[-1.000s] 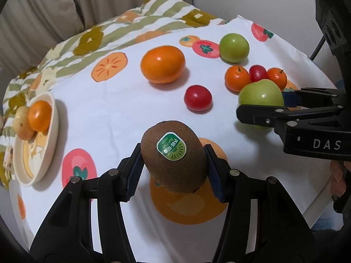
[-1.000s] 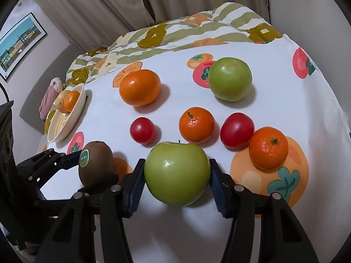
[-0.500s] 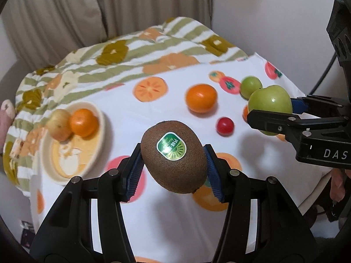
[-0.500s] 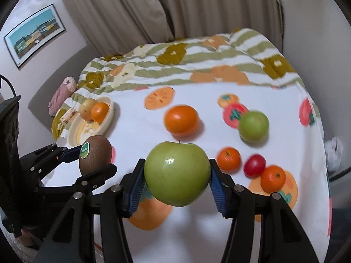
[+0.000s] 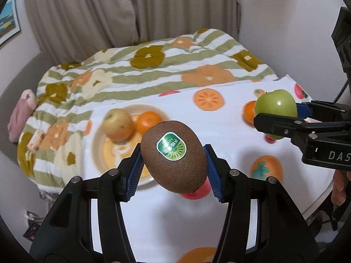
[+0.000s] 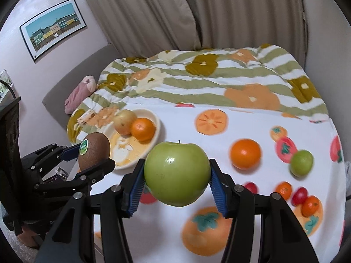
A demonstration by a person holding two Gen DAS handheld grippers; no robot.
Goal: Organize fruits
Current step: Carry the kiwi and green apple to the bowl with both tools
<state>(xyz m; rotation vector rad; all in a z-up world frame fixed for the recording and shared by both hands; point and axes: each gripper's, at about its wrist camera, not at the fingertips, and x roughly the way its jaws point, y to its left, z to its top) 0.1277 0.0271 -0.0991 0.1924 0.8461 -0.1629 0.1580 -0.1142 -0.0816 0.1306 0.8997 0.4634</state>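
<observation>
your left gripper [image 5: 174,171] has its blue pads clamped on the kiwi [image 5: 174,156], sticker facing you, held in the air in front of the cream plate [image 5: 98,153]. your right gripper [image 6: 177,186] grips the green apple [image 6: 177,173] the same way. only the right wrist view shows the fruit lying on the white cloth [image 6: 252,230]: a large orange [image 6: 245,153], a smaller green apple [image 6: 301,162], and small oranges and tomatoes (partly hidden behind your finger). the plate [image 6: 156,131] holds a yellow apple [image 6: 124,121] and an orange [image 6: 143,128]. a second ago both fruits sat on the cloth; they're now lifted, and the plate looks nearer.
</observation>
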